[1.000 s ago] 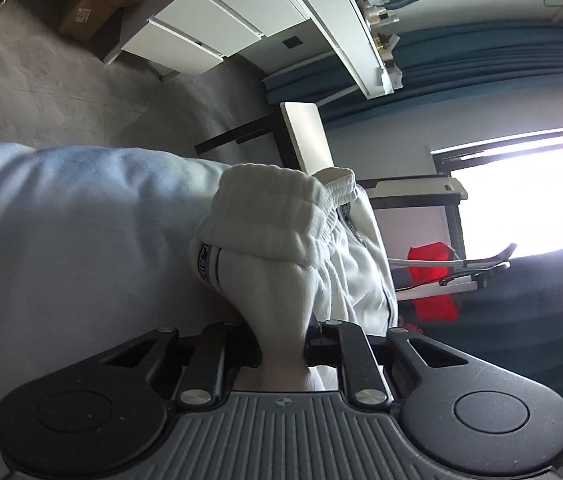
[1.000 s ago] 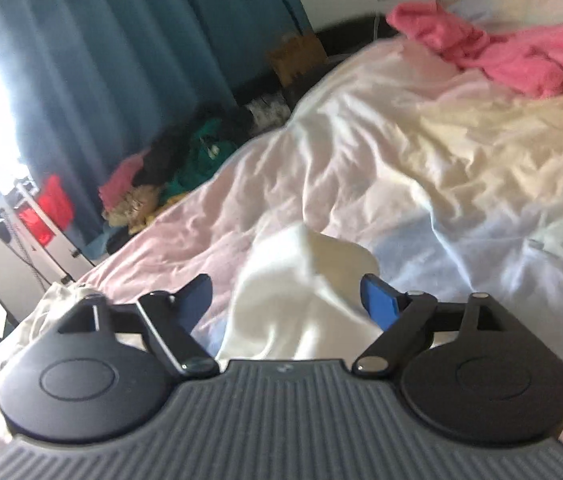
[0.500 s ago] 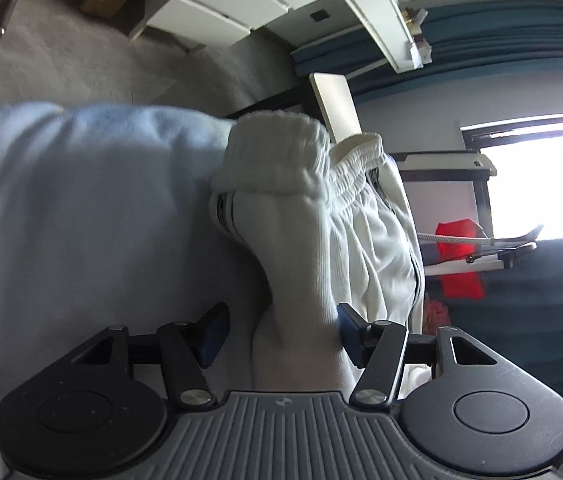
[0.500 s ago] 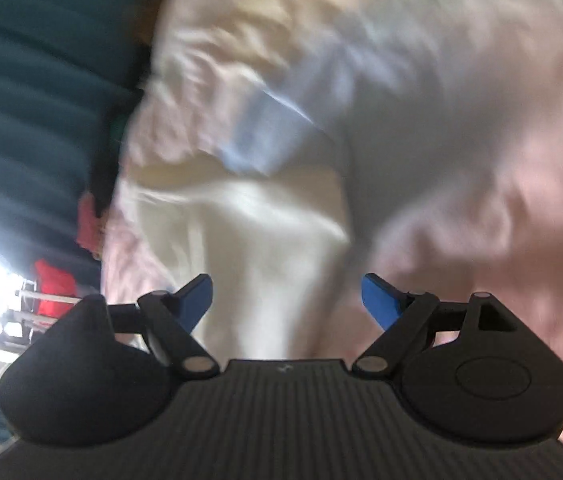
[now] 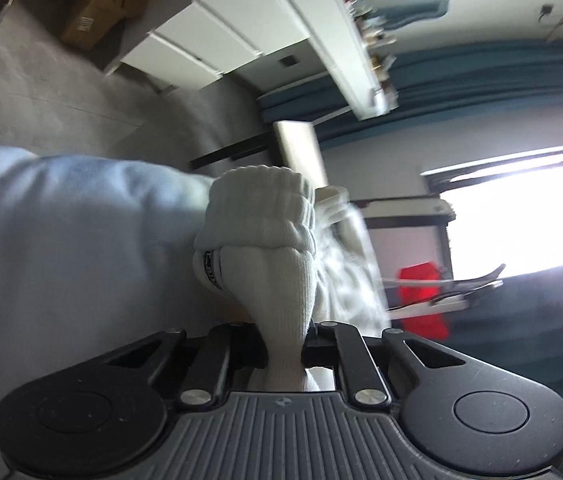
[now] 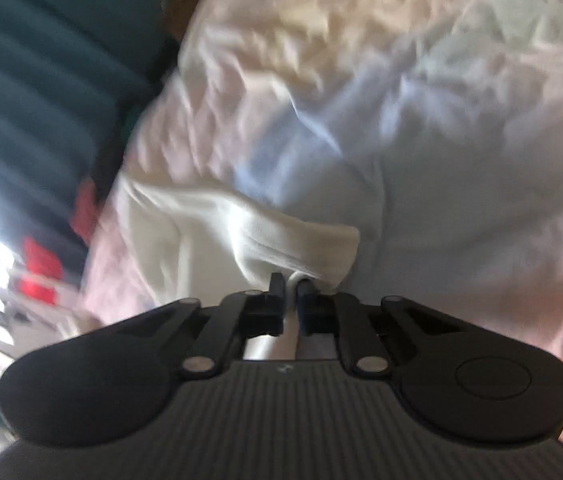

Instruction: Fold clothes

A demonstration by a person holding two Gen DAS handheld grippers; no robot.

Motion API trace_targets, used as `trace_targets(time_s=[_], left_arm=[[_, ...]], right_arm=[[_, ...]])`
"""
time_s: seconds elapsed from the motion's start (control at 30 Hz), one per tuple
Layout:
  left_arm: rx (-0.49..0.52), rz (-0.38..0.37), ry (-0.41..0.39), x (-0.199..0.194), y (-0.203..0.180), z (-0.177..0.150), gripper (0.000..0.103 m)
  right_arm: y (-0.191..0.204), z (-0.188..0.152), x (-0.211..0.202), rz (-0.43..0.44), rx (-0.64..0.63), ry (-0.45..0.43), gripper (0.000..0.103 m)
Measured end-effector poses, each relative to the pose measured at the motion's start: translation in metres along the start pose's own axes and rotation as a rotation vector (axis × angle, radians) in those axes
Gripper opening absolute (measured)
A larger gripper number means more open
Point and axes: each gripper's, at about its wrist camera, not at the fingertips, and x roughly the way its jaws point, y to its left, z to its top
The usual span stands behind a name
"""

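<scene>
Risk, as a judgement: each claw has only a small bunch of the white garment (image 5: 265,236), so a sharp pull or uneven lift could slip the knit free and spoil the fold line. Left gripper (image 5: 285,334) is pinched on a gathered neck of cloth below the ribbed waistband. Right gripper (image 6: 290,294) is nearly closed on a thin edge; beyond, the garment lies on the bed (image 6: 441,140).

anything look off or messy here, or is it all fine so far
Nothing damaged or spilled. The white garment is bunched in a lump rather than flat, with the left gripper shut on a twisted neck of it. The right gripper pinches its edge over a rumpled bedsheet. Both views are blurred.
</scene>
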Motion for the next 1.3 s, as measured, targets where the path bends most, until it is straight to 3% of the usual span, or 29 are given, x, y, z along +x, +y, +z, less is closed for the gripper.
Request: trace_targets(time_s=[0.1, 0.17, 0.23, 0.37, 0.57, 0.67, 0.7, 0.73, 0.77, 0.8, 0.87, 0.97, 1.03, 1.13, 1.3], left_arm=[[-0.024, -0.052, -0.007, -0.01, -0.005, 0.001, 0.012], [-0.038, -0.059, -0.006, -0.018, -0.004, 0.003, 0.012], [-0.071, -0.034, 0.007, -0.02, 0.001, 0.005, 0.012], [-0.075, 0.094, 0.04, -0.024, 0.01, 0.006, 0.012], [0.051, 0.223, 0.028, -0.024, -0.003, 0.004, 0.019], [0.157, 0.285, 0.005, -0.027, -0.018, 0.002, 0.032], [0.201, 0.306, -0.007, -0.03, -0.025, -0.001, 0.048], [0.248, 0.328, -0.019, -0.033, -0.031, -0.004, 0.06], [0.301, 0.348, -0.031, -0.037, -0.039, -0.01, 0.064], [0.355, 0.367, -0.042, -0.041, -0.046, -0.015, 0.07], [0.467, 0.394, -0.052, -0.046, -0.061, -0.031, 0.079], [0.632, 0.39, -0.067, -0.054, -0.084, -0.063, 0.082], [0.738, 0.371, -0.078, -0.057, -0.099, -0.088, 0.087], [0.901, 0.315, -0.075, -0.051, -0.122, -0.13, 0.089], [1.119, 0.194, -0.002, -0.011, -0.154, -0.202, 0.095]], right_arm=[[0.011, 0.008, -0.029, 0.123, 0.037, -0.167, 0.006], [0.018, 0.012, -0.05, 0.136, -0.018, -0.271, 0.005], [0.018, 0.015, -0.059, 0.104, -0.055, -0.31, 0.005], [-0.01, 0.02, -0.057, -0.065, 0.036, -0.259, 0.005], [-0.041, 0.009, -0.042, -0.294, 0.102, -0.1, 0.006], [-0.035, 0.004, -0.043, -0.332, 0.08, -0.091, 0.01], [-0.031, 0.003, -0.045, -0.346, 0.066, -0.096, 0.012], [-0.025, 0.001, -0.049, -0.369, 0.045, -0.104, 0.015], [-0.02, -0.002, -0.053, -0.391, 0.024, -0.111, 0.029], [-0.015, -0.004, -0.057, -0.404, 0.005, -0.124, 0.055], [-0.005, -0.008, -0.066, -0.387, -0.03, -0.165, 0.087], [0.022, -0.017, -0.077, -0.299, -0.134, -0.191, 0.085], [0.049, -0.03, -0.083, -0.253, -0.279, -0.215, 0.085], [0.081, -0.052, -0.097, -0.156, -0.45, -0.241, 0.085], [0.115, -0.09, -0.12, 0.026, -0.575, -0.205, 0.085]])
